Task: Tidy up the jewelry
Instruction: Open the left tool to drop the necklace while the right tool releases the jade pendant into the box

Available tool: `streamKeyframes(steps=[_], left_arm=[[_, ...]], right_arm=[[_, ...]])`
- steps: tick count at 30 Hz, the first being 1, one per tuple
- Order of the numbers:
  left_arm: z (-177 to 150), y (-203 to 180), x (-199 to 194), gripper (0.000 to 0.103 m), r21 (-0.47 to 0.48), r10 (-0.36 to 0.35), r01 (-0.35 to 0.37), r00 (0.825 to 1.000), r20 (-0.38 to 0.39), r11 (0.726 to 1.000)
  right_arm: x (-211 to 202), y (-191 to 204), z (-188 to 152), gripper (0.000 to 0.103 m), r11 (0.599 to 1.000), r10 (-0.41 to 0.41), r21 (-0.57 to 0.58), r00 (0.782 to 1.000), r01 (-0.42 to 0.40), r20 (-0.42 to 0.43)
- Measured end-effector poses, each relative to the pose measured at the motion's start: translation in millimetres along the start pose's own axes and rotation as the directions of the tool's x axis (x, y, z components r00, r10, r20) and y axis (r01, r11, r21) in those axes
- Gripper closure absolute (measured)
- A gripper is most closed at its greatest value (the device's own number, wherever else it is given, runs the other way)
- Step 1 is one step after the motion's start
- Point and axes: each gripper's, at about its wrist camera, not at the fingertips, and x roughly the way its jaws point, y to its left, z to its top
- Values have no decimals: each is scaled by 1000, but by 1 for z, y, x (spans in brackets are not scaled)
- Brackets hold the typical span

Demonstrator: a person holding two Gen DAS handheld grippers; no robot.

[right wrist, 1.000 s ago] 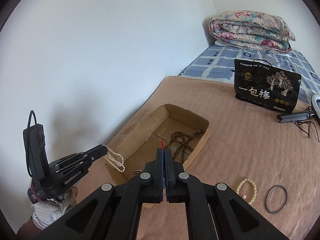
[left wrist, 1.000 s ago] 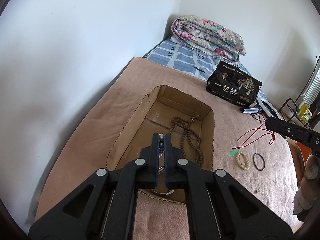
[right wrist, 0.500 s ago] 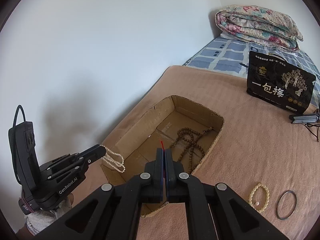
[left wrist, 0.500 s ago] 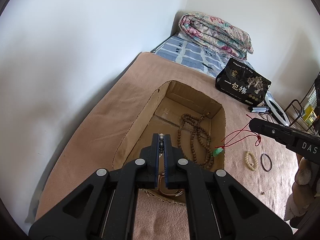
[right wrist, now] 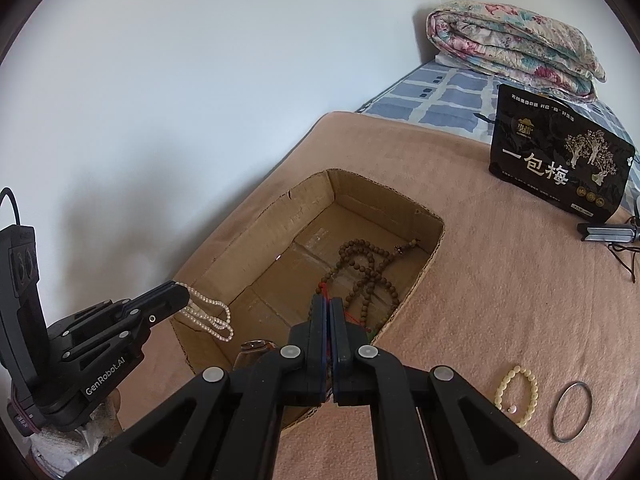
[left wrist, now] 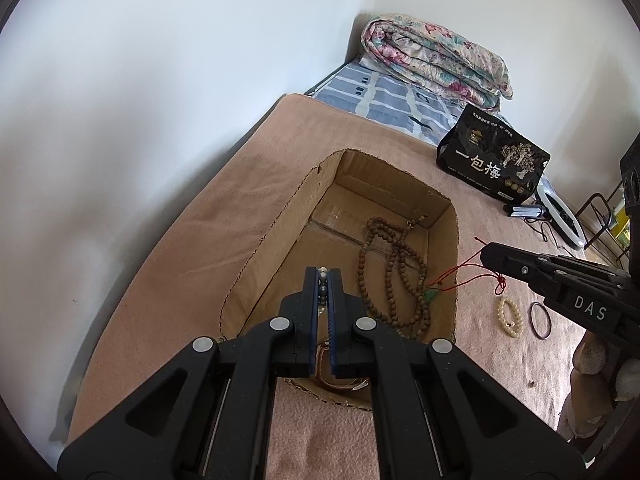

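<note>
An open cardboard box (left wrist: 256, 248) (right wrist: 434, 240) lies on the tan blanket with a long brown bead necklace (left wrist: 394, 272) (right wrist: 360, 264) and a watch (left wrist: 340, 380) (right wrist: 256, 346) inside. My left gripper (left wrist: 322, 274) (right wrist: 180, 290) is shut on a white pearl necklace (right wrist: 212, 316), which dangles over the box's near left corner. My right gripper (right wrist: 329, 300) (left wrist: 486, 254) is shut on a red cord; its green pendant (left wrist: 432, 294) hangs just inside the box's right wall. A cream bead bracelet (left wrist: 510, 316) (right wrist: 516, 394) and a dark bangle (left wrist: 541, 320) (right wrist: 572, 412) lie right of the box.
A black printed bag (left wrist: 492, 164) (right wrist: 560, 164) stands beyond the box. A folded floral quilt (left wrist: 436, 64) (right wrist: 512, 52) lies on the blue checked sheet at the back. A white wall runs along the left. A clip with cables (right wrist: 608, 234) lies at the right.
My right gripper has carried the red cord left and down, so the green pendant went from above the blanket to inside the box's right wall. The left gripper has kept the pearls over the box.
</note>
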Motion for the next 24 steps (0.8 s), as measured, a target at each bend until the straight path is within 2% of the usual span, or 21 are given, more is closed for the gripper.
streamKeyframes(steps=[5, 7, 8, 9, 10, 11, 12, 15, 19, 23, 24], left_arm=[[1, 1, 2, 102, -17, -8, 8, 1000, -13, 1000], [0, 0, 1, 101, -5, 1, -1, 1000, -12, 1000], [0, -1, 1, 97, 2, 5, -5, 1000, -13, 1000], [0, -2, 1, 86, 5, 6, -6, 1000, -14, 1000], [0, -2, 0, 79, 8, 10, -9, 1000, -11, 1000], [-1, -3, -1, 65, 10, 14, -14, 1000, -7, 1000], [-1, -4, -2, 57, 14, 21, -21, 1000, -2, 1000], [-1, -5, -2, 57, 16, 26, -26, 1000, 0, 1000], [-2, -7, -3, 56, 13, 32, -32, 999, 1, 999], [-4, -13, -5, 43, 31, 43, -44, 999, 13, 999], [-4, -14, -5, 42, 36, 42, -43, 999, 17, 998]], right_arm=[[2, -2, -2, 102, 1000, -7, 1, 1000, 7, -8], [1, -2, -2, 85, 1000, -15, 0, 1000, 15, -7], [0, -2, -3, 64, 1000, -29, -1, 1000, 29, 1], [-2, -2, -3, 56, 999, -42, -4, 999, 42, 12], [-3, -2, -3, 56, 999, -50, -6, 999, 50, 17], [-4, -2, -3, 51, 999, -51, -7, 999, 51, 19], [-4, -3, -3, 44, 998, -54, -7, 998, 54, 17], [-8, -4, -3, 29, 997, -80, -4, 996, 80, 35], [-12, -6, -3, 22, 995, -95, -5, 994, 95, 45], [-17, -8, -3, 14, 993, -118, -8, 991, 118, 61], [-18, -9, -3, 10, 992, -123, -8, 990, 124, 62]])
